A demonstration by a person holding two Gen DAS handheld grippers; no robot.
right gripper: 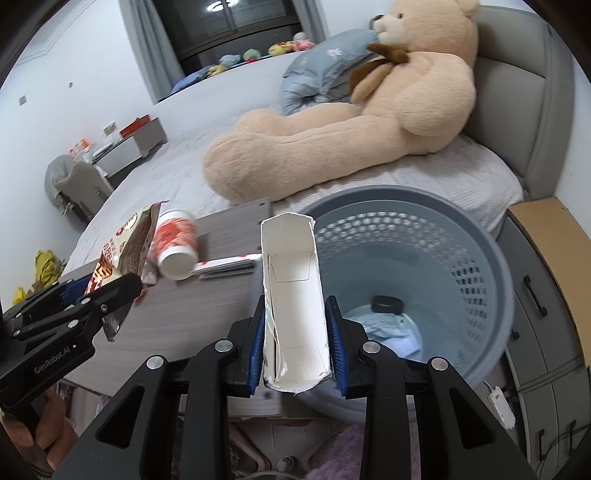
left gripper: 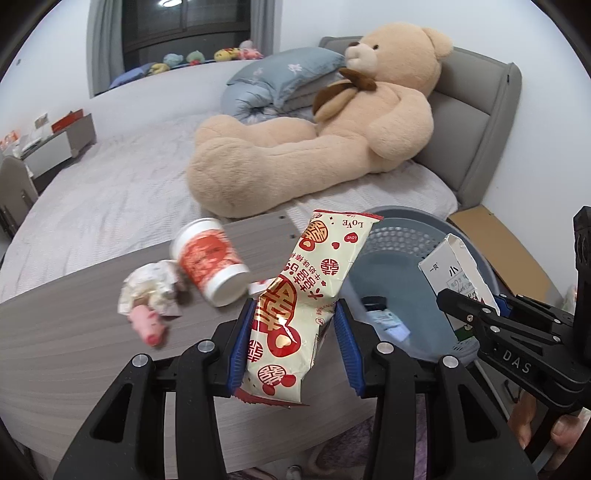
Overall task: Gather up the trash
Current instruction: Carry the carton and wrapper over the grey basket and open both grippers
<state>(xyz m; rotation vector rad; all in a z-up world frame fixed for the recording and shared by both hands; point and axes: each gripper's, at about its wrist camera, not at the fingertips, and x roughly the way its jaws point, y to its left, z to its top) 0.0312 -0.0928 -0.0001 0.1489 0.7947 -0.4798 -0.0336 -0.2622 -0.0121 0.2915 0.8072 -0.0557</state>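
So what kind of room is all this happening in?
A bedroom, it seems: a bed with a grey padded headboard, a big teddy bear lying on it beside a pillow, and small plush toys lined up by the dark window.

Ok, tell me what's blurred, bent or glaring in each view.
Left wrist view: paper cup and crumpled wrapper smeared by motion, snack bag sharp with foil glare. Right wrist view: carton crisp, fisheye bows the basket rim; ceiling lamp reflects in the window.

The wood surface holds a tipped cup. A crumpled wrapper lies just beside the cup.
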